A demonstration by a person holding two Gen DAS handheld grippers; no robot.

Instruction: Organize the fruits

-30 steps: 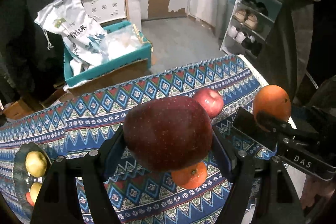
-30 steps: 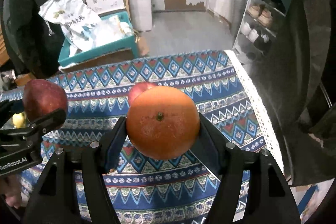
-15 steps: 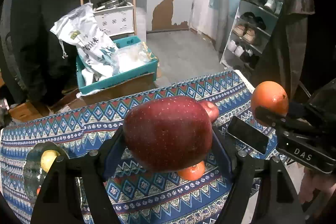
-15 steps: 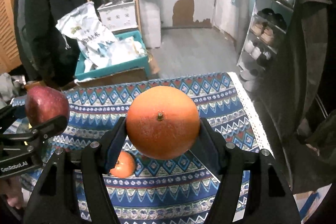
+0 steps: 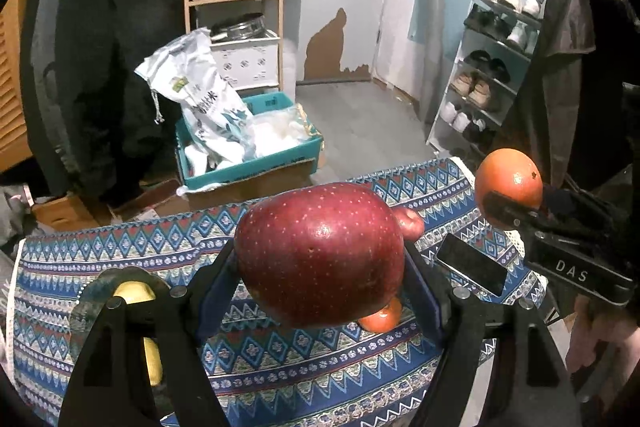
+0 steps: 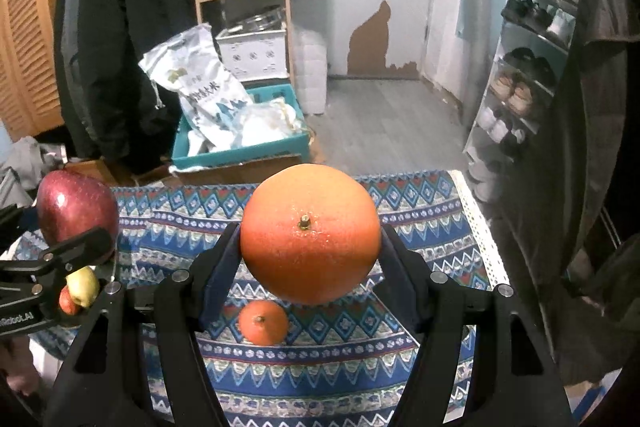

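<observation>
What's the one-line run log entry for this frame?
left gripper: shut on red apple | right gripper: shut on orange | both held above patterned cloth | small orange on cloth

Red apple (image 5: 320, 253), orange (image 6: 310, 233) – both held aloft.

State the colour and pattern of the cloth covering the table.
The cloth is blue with bands of red, white and teal diamonds and zigzags, clearest in the right wrist view.
</observation>
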